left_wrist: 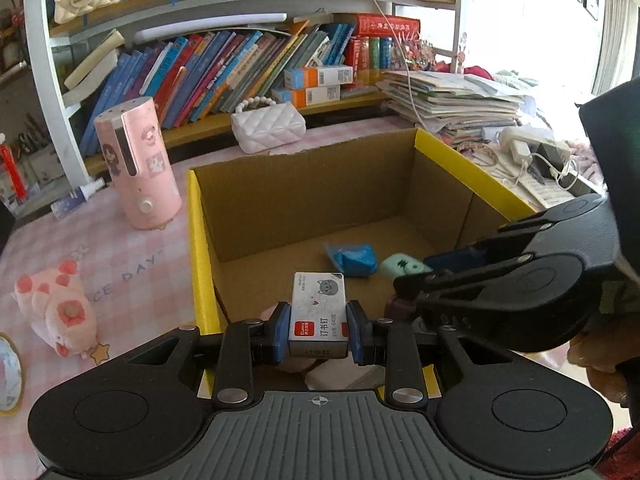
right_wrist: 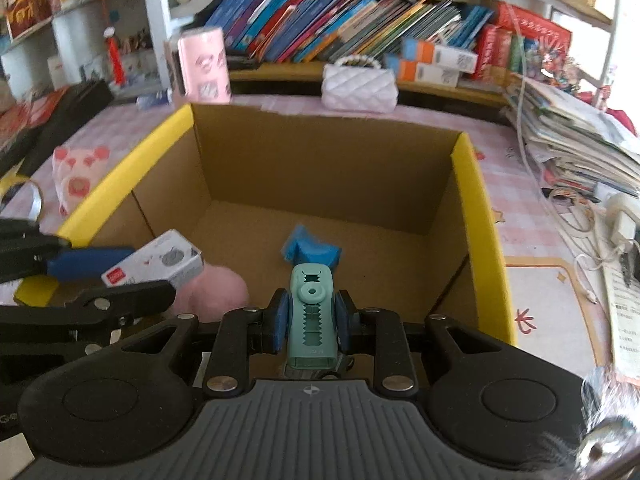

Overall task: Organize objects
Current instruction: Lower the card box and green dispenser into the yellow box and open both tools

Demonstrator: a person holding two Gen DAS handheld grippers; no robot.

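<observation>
Cardboard box on pink tablecloth

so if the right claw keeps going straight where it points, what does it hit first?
Likely the blue packet on the cardboard box floor, dead ahead of the teal stapler it holds; depth is unclear.

a home study desk, crammed bookshelf, pink checked tablecloth, plush toy
</observation>
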